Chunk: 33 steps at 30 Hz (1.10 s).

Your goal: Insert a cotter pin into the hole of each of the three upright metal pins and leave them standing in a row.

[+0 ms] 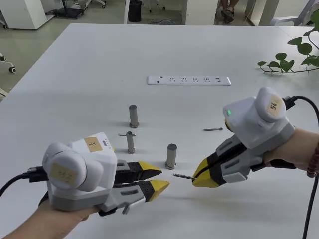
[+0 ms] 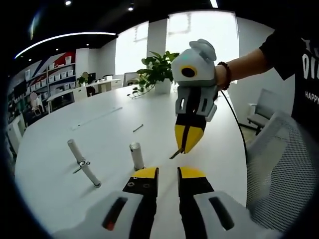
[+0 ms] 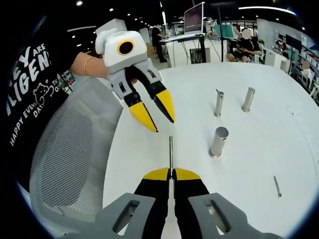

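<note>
Our right gripper pinches a cotter pin beside the near pin; our left gripper gapes slightly, empty.

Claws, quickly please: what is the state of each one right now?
Left claw: open, holding nothing.
Right claw: closed on a cotter pin.

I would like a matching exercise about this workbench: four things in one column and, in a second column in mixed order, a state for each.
Things:
1. left gripper
2. right gripper
3. middle pin
4. power strip

States:
A. shut on a cotter pin
B. white, lying flat
C. open
D. has a second cotter pin through it

Pairs: 1-C, 2-A, 3-D, 4-B
</note>
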{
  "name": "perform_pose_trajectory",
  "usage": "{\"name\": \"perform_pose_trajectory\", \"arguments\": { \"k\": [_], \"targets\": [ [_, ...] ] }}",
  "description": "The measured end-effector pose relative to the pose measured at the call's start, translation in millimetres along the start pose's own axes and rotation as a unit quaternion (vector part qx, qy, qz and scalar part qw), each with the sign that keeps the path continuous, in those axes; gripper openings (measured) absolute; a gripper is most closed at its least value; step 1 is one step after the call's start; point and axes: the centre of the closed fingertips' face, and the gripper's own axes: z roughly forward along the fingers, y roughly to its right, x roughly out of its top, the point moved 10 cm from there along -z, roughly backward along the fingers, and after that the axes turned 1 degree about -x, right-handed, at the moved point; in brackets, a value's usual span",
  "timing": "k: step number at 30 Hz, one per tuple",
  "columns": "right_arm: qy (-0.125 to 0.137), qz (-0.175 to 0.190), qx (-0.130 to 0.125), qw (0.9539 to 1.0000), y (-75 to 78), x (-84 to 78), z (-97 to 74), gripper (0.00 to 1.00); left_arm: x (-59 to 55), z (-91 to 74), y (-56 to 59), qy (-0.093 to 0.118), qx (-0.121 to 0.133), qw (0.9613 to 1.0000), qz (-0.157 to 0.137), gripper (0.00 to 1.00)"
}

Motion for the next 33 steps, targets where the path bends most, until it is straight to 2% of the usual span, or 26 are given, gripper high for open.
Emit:
{"name": "perform_pose_trajectory", "arguments": {
  "k": [5, 12, 18, 24, 33],
  "targets": [
    [-0.016, 0.006, -0.012, 0.9998, 10.5, -0.8, -2.5, 0.00, -1.5, 6.4, -1.1, 0.000, 0.026, 0.9996, -0.009, 0.16],
    [-0.045, 0.014, -0.040, 0.9981, 24.9, -3.1, -4.8, 0.00, -4.8, 20.8, -8.7, 0.011, 0.066, 0.9965, -0.050, 0.18],
    [-0.055, 0.012, -0.058, 0.9968, 31.0, -3.8, -3.2, 0.00, -9.0, 33.1, -14.1, 0.005, 0.088, 0.9945, -0.056, 0.18],
    [-0.061, 0.019, -0.070, 0.9955, 39.5, -6.3, -2.6, 0.00, -13.4, 45.4, -18.2, -0.002, 0.100, 0.9923, -0.073, 0.18],
    [-0.066, 0.018, -0.074, 0.9949, 41.8, -4.2, -0.9, 0.00, -17.3, 62.6, -24.4, 0.000, 0.114, 0.9896, -0.087, 0.17]
  ]
}}
